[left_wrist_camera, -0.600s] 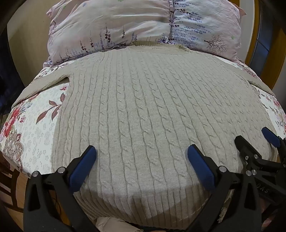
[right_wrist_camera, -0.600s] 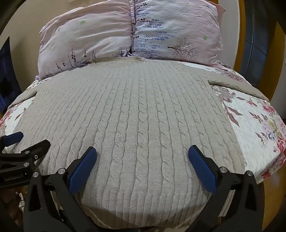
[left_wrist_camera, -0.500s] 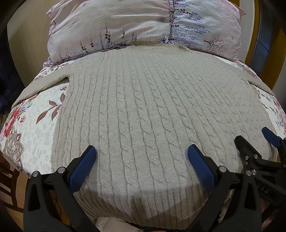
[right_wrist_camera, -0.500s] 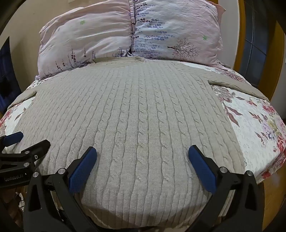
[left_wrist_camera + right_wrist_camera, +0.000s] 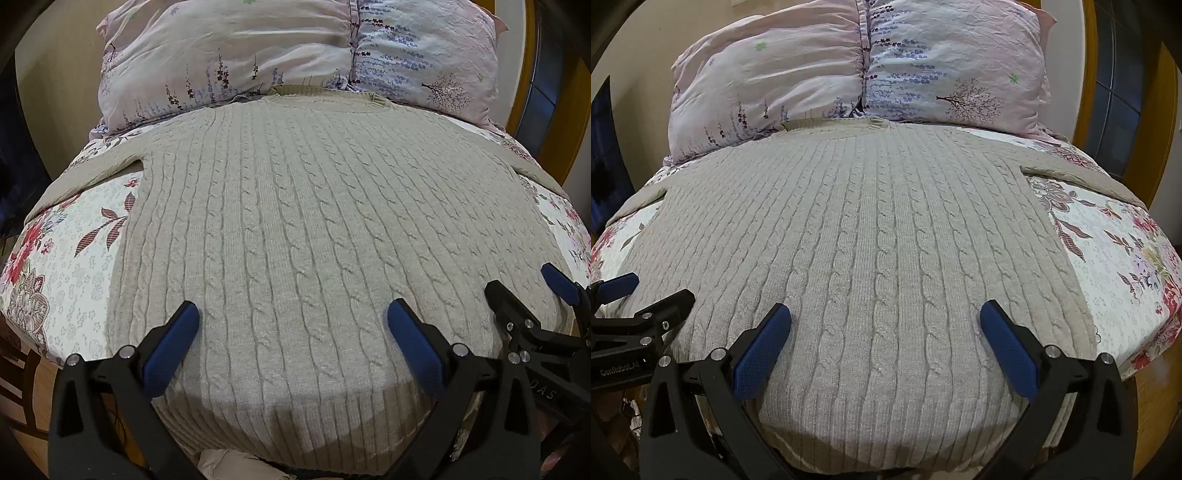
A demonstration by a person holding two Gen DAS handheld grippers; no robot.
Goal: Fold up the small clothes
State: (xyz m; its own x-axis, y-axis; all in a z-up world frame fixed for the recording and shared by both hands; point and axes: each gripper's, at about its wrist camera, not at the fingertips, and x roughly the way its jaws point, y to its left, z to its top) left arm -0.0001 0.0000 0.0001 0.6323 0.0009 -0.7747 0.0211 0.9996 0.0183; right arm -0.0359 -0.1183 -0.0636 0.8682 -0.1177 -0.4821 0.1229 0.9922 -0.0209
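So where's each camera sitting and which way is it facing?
Left wrist: on the left gripper at the sweater's hem, facing the pillows; own open fingers show, with the right gripper at right.
Right wrist: on the right gripper at the same hem, facing the pillows; own open fingers show, with the left gripper at left.
Shared: sweater, pillows, floral bedspread.

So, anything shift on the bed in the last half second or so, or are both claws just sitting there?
Nothing visibly changed. The left claw and right claw are both wide open near the hem of the beige cable-knit sweater, gripping nothing. The sweater lies spread flat on the floral bedspread, collar against the pillow, exactly as before.
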